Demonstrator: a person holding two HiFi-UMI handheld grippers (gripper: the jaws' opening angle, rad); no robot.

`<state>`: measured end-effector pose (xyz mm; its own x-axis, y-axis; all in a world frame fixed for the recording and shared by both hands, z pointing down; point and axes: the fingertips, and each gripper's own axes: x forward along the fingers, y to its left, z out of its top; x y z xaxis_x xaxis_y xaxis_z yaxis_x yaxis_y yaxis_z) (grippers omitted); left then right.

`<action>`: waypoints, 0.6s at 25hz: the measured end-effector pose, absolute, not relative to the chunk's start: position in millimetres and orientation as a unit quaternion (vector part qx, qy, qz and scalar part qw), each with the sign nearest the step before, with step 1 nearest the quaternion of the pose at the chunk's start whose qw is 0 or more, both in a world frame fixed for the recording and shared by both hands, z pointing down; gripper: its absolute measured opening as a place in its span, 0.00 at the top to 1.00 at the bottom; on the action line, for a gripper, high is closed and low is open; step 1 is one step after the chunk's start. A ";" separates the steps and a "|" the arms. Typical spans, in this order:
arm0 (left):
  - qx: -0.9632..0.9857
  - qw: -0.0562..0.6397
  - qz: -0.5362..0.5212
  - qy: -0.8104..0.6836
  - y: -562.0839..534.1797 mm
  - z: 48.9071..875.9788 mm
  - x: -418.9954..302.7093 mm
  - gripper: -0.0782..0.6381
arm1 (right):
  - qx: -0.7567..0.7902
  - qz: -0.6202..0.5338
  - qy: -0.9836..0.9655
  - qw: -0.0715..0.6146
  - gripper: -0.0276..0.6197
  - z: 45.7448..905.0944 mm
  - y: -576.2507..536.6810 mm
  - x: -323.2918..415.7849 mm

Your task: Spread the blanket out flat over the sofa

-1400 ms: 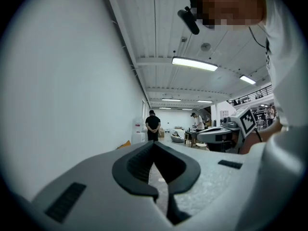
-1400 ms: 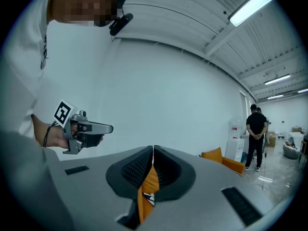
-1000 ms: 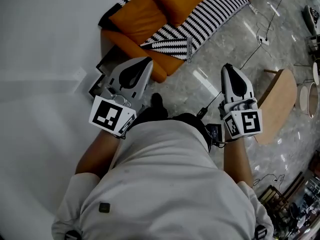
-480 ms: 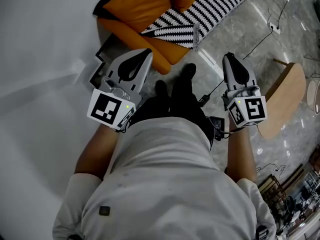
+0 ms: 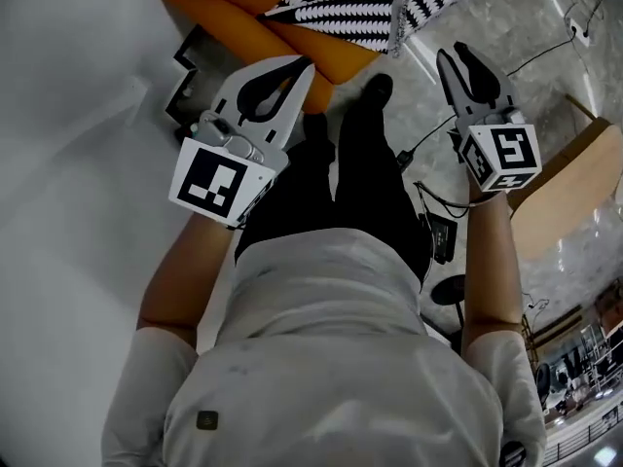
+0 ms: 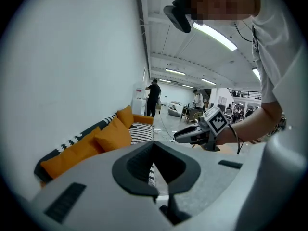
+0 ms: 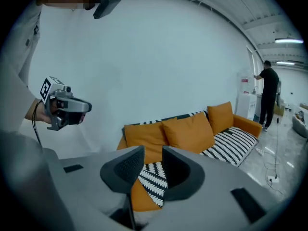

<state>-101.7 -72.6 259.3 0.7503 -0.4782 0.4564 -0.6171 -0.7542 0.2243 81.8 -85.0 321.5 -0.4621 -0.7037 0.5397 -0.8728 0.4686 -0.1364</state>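
Note:
The orange sofa (image 5: 292, 37) stands against the white wall, with two orange cushions (image 7: 187, 129) on it. The black-and-white zigzag blanket (image 5: 360, 8) lies along its seat, and one end hangs over the near front edge (image 7: 154, 179). Both grippers are held in the air short of the sofa, over the person's legs. My left gripper (image 5: 304, 64) has its tips together and holds nothing. My right gripper (image 5: 454, 56) is open; its jaws have just been opening, with nothing between them. The blanket's near end shows through that gap (image 7: 153, 150).
A light wooden side table (image 5: 560, 188) stands on the marble floor at the right. Black cables (image 5: 428, 144) trail past the person's shoes (image 5: 375, 90). A dark flat object (image 5: 190, 71) lies by the wall next to the sofa's arm. People (image 6: 154, 97) stand far down the hall.
Both grippers have come down and forward toward the sofa. The right jaws have gone from shut to open. The person has stepped closer, so the sofa now sits at the head view's top edge.

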 end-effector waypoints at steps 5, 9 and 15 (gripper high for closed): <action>0.901 0.213 0.225 -0.304 -100.9 340.9 -77.5 0.88 | 0.425 0.221 -0.844 0.242 0.75 429.0 -126.4 95.0; 0.888 0.236 0.248 -0.306 -117.5 407.7 -59.2 0.88 | 0.377 0.229 -0.855 0.275 0.74 525.3 -150.4 101.3; 0.867 0.273 0.264 -0.323 -146.8 514.0 -36.0 0.88 | 0.324 0.234 -0.851 0.340 0.73 678.8 -190.5 122.0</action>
